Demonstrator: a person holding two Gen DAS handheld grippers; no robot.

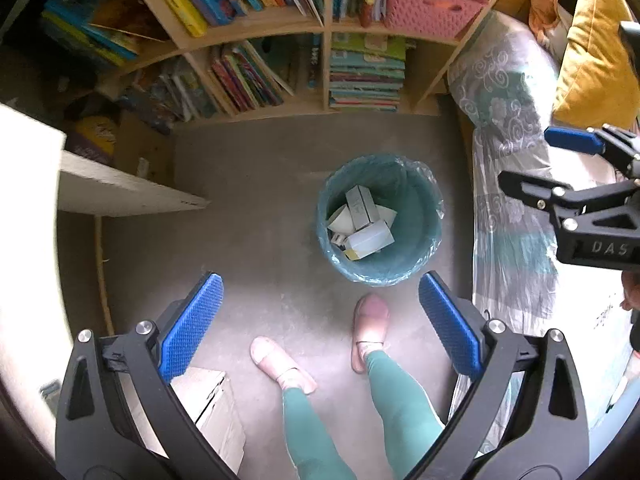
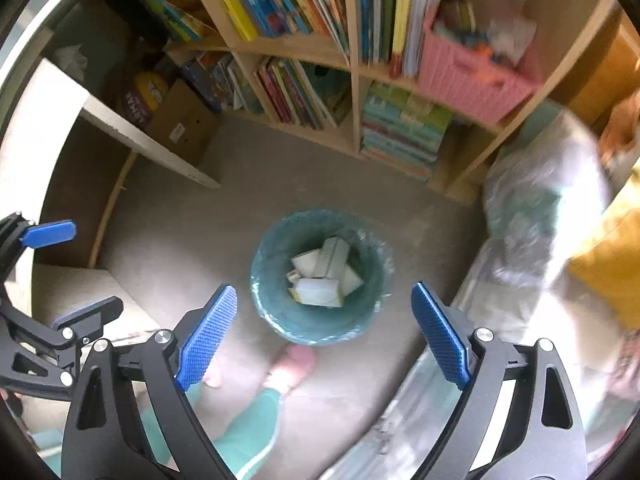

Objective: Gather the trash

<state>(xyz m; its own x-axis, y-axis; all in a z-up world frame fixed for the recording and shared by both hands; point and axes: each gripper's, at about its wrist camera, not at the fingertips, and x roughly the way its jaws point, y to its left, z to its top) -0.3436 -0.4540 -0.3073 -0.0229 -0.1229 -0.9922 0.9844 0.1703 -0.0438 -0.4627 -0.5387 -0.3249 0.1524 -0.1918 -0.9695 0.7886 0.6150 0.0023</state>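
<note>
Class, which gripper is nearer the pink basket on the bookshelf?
Right, probably. The right gripper is open above the bin, with the pink basket ahead; the left gripper, also open, is further left.

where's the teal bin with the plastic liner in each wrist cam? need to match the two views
Left wrist: the round teal trash bin with a clear plastic liner sits right of centre on the grey floor, ahead of the pink slippers, white cartons inside.
Right wrist: the same bin sits near centre, between the open blue finger pads.
Shared landmark: the pink woven basket on the wooden bookshelf, upper right in both.
</note>
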